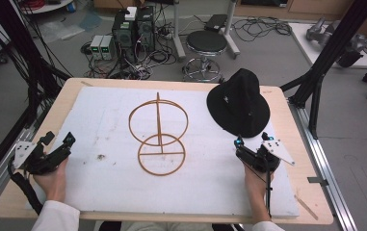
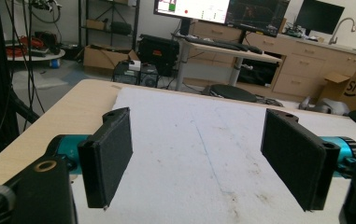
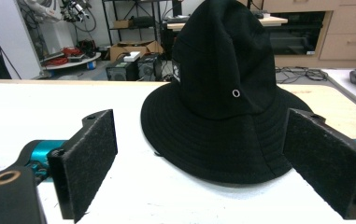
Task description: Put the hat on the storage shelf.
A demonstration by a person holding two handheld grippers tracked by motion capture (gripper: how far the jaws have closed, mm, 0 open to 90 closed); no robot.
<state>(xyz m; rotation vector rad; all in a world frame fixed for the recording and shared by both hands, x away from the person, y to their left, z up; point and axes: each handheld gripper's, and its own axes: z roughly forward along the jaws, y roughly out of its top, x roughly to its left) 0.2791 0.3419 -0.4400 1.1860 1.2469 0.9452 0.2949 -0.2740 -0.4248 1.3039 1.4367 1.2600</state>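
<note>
A person seated at the near edge of a light wooden table (image 1: 287, 120) holds a two-jaw gripper in each hand over a white foam sheet (image 1: 109, 120) that covers most of the tabletop. The left gripper (image 1: 58, 142) rests near the sheet's left edge, toward the near left corner, with its jaws spread wide apart and nothing between them; the left gripper view looks across bare, scuffed sheet toward the far edge. The right gripper (image 1: 238, 144) sits near the right edge, its jaws likewise set wide apart and empty. Just beyond it, toward the far right corner, a black brimmed hat (image 1: 239, 108) lies on the sheet, crown up and leaning; in the right gripper view the hat (image 3: 222, 102) stands between and behind the two black pads, apart from both. At the middle of the sheet stands an orange wire stand (image 1: 159, 137), one ring flat on the sheet and another upright on a post above it. A round black stool (image 1: 206, 43) and computer towers (image 1: 134, 29) occupy the cable-strewn floor beyond the far edge.
</note>
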